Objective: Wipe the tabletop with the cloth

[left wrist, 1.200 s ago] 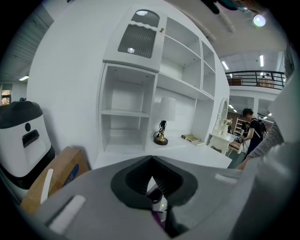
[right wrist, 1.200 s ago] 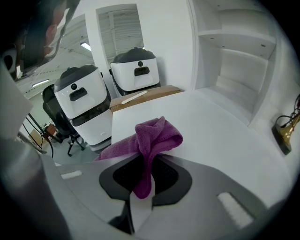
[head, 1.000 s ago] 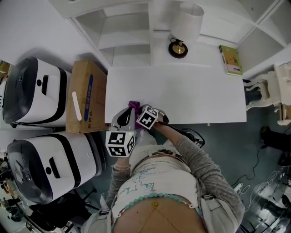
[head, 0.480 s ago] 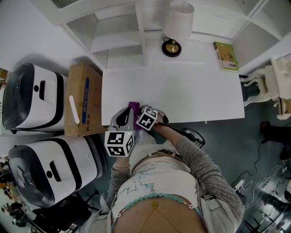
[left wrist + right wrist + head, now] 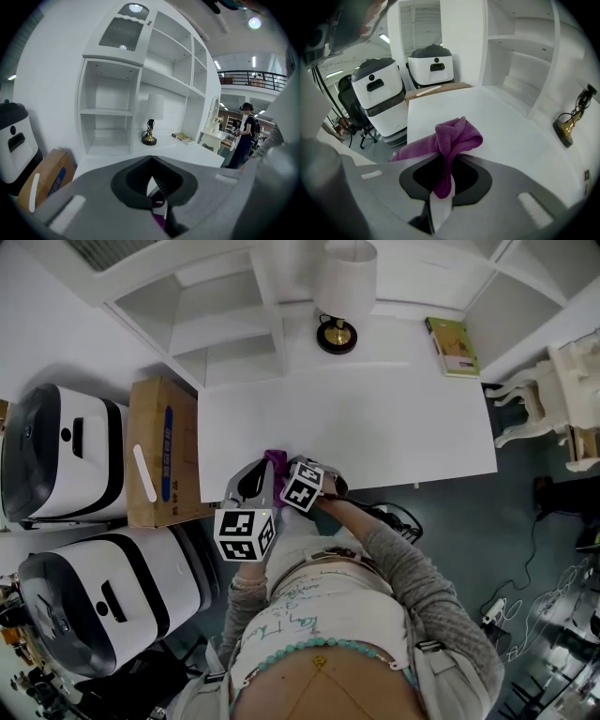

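Big white tabletop [image 5: 375, 418] is basically bare. There's only a lamp [image 5: 342, 287] and a book [image 5: 451, 346] at the far edge, so tons of room to sweep. Cardboard box [image 5: 161, 451] sits just off the left side.

Both grippers are huddled at the near-left corner. My right gripper [image 5: 449, 152] is clamped on the purple cloth [image 5: 457, 133]: one fold runs down btw the jaws, and the rest sits in a lump on the table just ahead of the tips. Left gripper [image 5: 150, 161] has its jaws pressed together w/ nothing pinched afaict, just a bit of purple showing thru the gap behind the tips.

Cloth looks like soft, light, floppy microfiber, so imo it'll bunch and drag instead of lying flat. Grabbing it at that fold seems fine, but I'd press down to spread it.
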`<action>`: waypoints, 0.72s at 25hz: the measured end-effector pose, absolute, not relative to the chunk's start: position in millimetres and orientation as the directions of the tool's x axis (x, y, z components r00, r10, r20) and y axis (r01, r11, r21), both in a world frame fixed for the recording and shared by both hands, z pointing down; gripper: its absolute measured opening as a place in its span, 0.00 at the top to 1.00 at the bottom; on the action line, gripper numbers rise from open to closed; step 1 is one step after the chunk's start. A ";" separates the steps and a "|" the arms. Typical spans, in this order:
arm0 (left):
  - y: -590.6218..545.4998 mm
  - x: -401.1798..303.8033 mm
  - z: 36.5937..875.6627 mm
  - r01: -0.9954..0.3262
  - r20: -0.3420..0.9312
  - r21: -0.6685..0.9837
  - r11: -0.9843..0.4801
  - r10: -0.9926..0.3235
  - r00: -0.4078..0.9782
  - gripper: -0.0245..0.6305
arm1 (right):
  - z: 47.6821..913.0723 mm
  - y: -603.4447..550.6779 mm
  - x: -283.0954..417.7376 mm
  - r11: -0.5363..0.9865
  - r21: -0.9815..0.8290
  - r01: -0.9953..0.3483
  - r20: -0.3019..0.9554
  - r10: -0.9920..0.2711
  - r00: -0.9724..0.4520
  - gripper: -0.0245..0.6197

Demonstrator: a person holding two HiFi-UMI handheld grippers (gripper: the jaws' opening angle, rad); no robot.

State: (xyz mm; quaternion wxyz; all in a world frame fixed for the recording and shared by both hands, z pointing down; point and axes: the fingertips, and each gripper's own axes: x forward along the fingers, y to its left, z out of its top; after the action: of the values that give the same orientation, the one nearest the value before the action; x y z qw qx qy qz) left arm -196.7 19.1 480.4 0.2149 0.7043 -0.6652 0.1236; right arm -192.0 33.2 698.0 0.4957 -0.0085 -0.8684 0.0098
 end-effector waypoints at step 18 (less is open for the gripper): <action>5.8 -168.1 484.4 -0.988 0.473 0.133 -0.080 -0.871 0.134 0.96 | 698.9 17.9 -157.8 0.999 -0.014 -0.049 0.867 -0.013 -0.498 0.84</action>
State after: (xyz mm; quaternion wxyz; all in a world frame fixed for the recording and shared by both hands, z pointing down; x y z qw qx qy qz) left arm -168.1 5.8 484.4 0.2141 0.7221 -0.6435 0.1368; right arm -157.8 17.9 698.9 0.5005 0.0178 -0.8654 0.0182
